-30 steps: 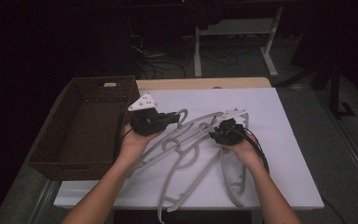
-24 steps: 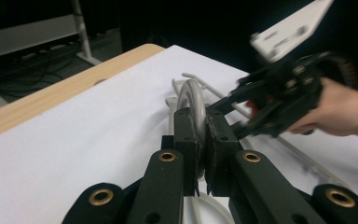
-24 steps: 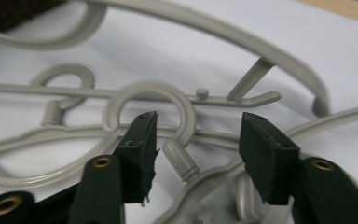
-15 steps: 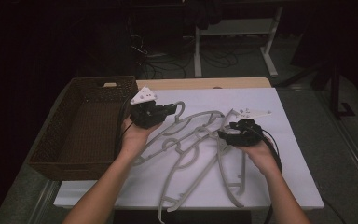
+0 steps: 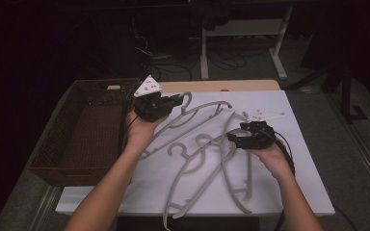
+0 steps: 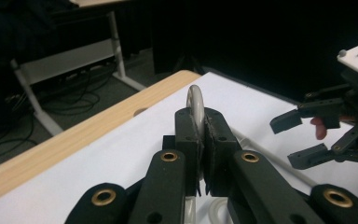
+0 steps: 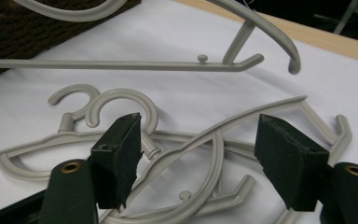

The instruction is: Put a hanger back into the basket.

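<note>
Hanger [image 5: 200, 114] is clamped at its hook by left gripper [image 6: 200, 140]. Basket [image 5: 77, 159] is seen empty; three hangers [image 5: 212, 168] are left on table [image 5: 294, 192]. Right gripper [image 7: 198, 158] is held wide open, gripping nothing.

The left gripper [image 5: 173, 101] stands at the table's [image 5: 298, 159] far left part, clamped on the hook of a hanger [image 5: 200, 115] that stretches away to its right. A basket [image 5: 58, 144] sits on its other side. The right gripper [image 5: 234, 137] hangs over a tangle of hangers [image 5: 207, 163] lying between and before both claws.
</note>
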{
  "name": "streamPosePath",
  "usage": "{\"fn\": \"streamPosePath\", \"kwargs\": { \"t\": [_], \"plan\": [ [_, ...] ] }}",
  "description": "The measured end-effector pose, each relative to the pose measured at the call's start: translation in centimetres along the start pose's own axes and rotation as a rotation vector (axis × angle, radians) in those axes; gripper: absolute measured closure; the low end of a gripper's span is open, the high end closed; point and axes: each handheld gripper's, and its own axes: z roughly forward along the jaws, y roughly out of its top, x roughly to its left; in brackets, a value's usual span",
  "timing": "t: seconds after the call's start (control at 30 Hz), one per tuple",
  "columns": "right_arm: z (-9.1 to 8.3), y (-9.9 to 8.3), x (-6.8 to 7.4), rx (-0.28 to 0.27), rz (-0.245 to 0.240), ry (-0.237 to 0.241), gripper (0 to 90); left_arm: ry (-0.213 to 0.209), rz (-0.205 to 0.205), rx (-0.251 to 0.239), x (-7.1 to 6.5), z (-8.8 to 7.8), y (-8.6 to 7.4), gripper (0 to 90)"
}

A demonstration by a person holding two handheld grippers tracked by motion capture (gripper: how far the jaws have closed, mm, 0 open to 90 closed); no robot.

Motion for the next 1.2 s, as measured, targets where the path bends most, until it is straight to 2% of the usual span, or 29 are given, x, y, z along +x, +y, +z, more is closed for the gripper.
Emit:
{"fn": "streamPosePath", "kwargs": {
  "t": [0.07, 0.2, 0.37, 0.47, 0.6, 0.7, 0.83, 0.87, 0.97, 1.0, 1.1, 1.13, 1.2],
  "plan": [
    [-0.5, 0.2, 0.0, -0.01, -0.007, 0.0, 30.1, -0.022, 0.004, -0.003, -0.4, 0.0, 0.2, 86.6],
    [-1.8, 1.0, 0.3, -0.033, -0.052, 0.004, 29.3, -0.078, 0.008, -0.003, -1.3, 0.1, 0.2, 86.5],
    [-3.1, 2.0, 1.3, -0.051, -0.13, 0.063, 28.9, -0.156, 0.02, 0.004, -2.6, 0.0, 0.2, 86.5],
    [-3.4, 2.5, 2.1, -0.049, -0.182, 0.103, 28.9, -0.205, 0.032, 0.009, -3.3, -0.1, 0.2, 86.5],
    [-3.1, 2.7, 2.5, -0.031, -0.218, 0.129, 29.3, -0.272, 0.044, 0.02, -4.2, 0.1, 0.0, 86.5],
    [-2.8, 2.9, 2.7, -0.025, -0.233, 0.151, 30.0, -0.3, 0.05, 0.028, -4.6, 0.4, -0.4, 86.5],
    [-2.2, 3.0, 3.2, 0.006, -0.283, 0.202, 31.7, -0.341, 0.054, 0.028, -4.7, 0.7, -1.1, 86.5],
    [-1.8, 2.9, 3.2, 0.035, -0.298, 0.215, 32.8, -0.351, 0.049, 0.03, -4.7, 0.7, -1.2, 86.4],
    [-1.4, 2.6, 3.1, 0.063, -0.314, 0.225, 34.6, -0.383, 0.042, 0.037, -4.6, 0.6, -1.5, 86.4],
    [-1.0, 2.4, 3.0, 0.099, -0.331, 0.232, 36.7, -0.389, 0.041, 0.034, -4.6, 0.6, -1.5, 86.4],
    [-0.7, 2.1, 2.9, 0.127, -0.348, 0.239, 38.3, -0.404, 0.052, 0.036, -4.6, 0.4, -1.6, 86.3],
    [-0.4, 1.8, 2.8, 0.146, -0.356, 0.262, 41.3, -0.408, 0.06, 0.036, -4.6, 0.4, -1.6, 86.2],
    [-0.3, 1.6, 2.8, 0.154, -0.365, 0.27, 41.7, -0.416, 0.07, 0.037, -4.7, 0.3, -1.7, 86.1]
  ]
}}
